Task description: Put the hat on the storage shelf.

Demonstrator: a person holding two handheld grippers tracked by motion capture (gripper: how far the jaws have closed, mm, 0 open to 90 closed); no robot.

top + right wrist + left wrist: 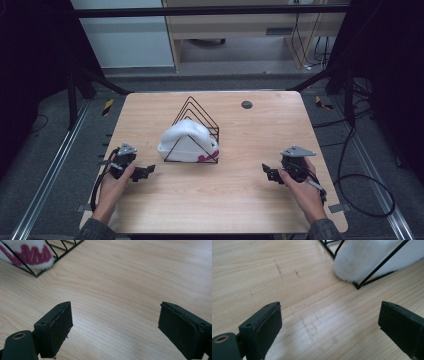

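A white hat (186,140) sits inside a black wire rack (196,131) near the middle of the tabletop (240,200). The hat bulges out through the rack's front triangle and carries a dark red pattern at its lower right edge. The rack is made of several triangular frames standing in a row on a rectangular base.

The left gripper (141,172) rests low at the near left of the tabletop, held by the left hand (114,187), with its tips turned toward the rack. In the left gripper view its fingers (265,326) are spread wide with nothing between them, bare wood below, and the hat (367,257) and a corner of the rack (358,286) just ahead at upper right.

The right gripper (270,172) sits at the near right in the right hand (302,192), well apart from the rack and pointing inward. Its fingers (58,326) also stand wide and empty over bare wood; the hat's red pattern (31,253) behind the rack wires (36,275) shows at upper left.

A small dark disc (246,104) lies near the far edge.
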